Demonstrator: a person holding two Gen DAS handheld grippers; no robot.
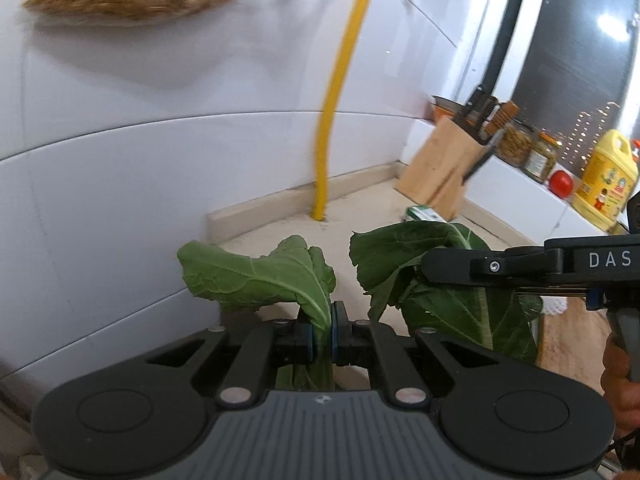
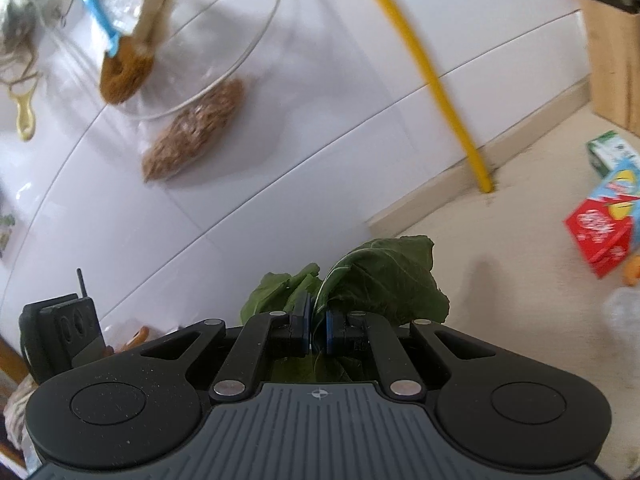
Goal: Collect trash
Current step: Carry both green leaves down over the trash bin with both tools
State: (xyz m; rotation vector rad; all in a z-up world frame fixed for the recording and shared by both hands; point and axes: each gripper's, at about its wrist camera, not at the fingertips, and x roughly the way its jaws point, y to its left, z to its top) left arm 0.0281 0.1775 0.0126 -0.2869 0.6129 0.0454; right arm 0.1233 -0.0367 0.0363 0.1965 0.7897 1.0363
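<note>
In the left wrist view my left gripper [image 1: 322, 334] is shut on the stalk of a green vegetable leaf [image 1: 256, 276], which flops to the left above the counter. To its right the right gripper's black arm reaches in from the frame edge, holding a second bunch of green leaves [image 1: 400, 248]. In the right wrist view my right gripper [image 2: 318, 330] is shut on those green leaves [image 2: 384, 276], which stand up past the pads. Both bunches hang in the air over the beige countertop [image 2: 500, 300].
A yellow pipe [image 1: 332, 120] rises from the counter against the white tiled wall [image 1: 160, 160]. A wooden knife block [image 1: 444, 168], jars, a tomato [image 1: 560, 184] and a yellow bottle [image 1: 606, 184] stand right. Red and green cartons [image 2: 600, 236] lie on the counter. A bag of grain [image 2: 196, 132] hangs on the wall.
</note>
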